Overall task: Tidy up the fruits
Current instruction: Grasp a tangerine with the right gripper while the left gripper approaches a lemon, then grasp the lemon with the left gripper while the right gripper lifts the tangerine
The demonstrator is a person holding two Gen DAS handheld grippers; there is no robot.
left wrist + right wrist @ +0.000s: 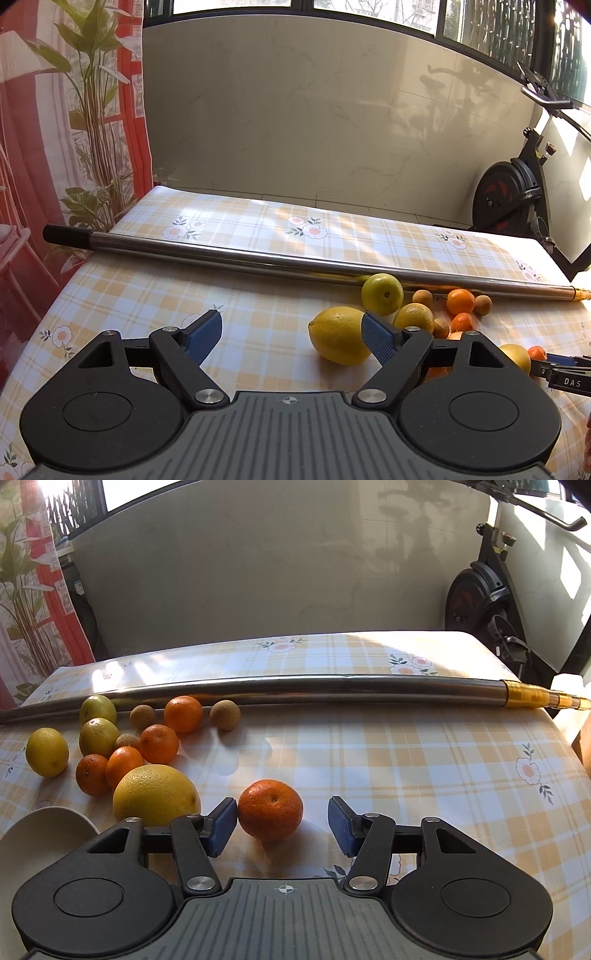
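My left gripper (291,338) is open and empty; a yellow lemon (338,336) lies on the table just inside its right finger. Behind it lie a green-yellow fruit (382,293), another lemon (413,317), mandarins (460,301) and small brown fruits (422,297). My right gripper (282,825) is open around a mandarin (270,809) that sits on the table close to the left pad. A large yellow citrus (155,794) lies left of it, with several mandarins (159,743), lemons (47,751) and brown fruits (225,714) beyond.
A long metal pole (332,688) lies across the checked tablecloth (424,760) behind the fruit; it also shows in the left wrist view (258,258). A white bowl (40,834) sits at the right wrist view's lower left. An exercise bike (517,184) stands beyond the table.
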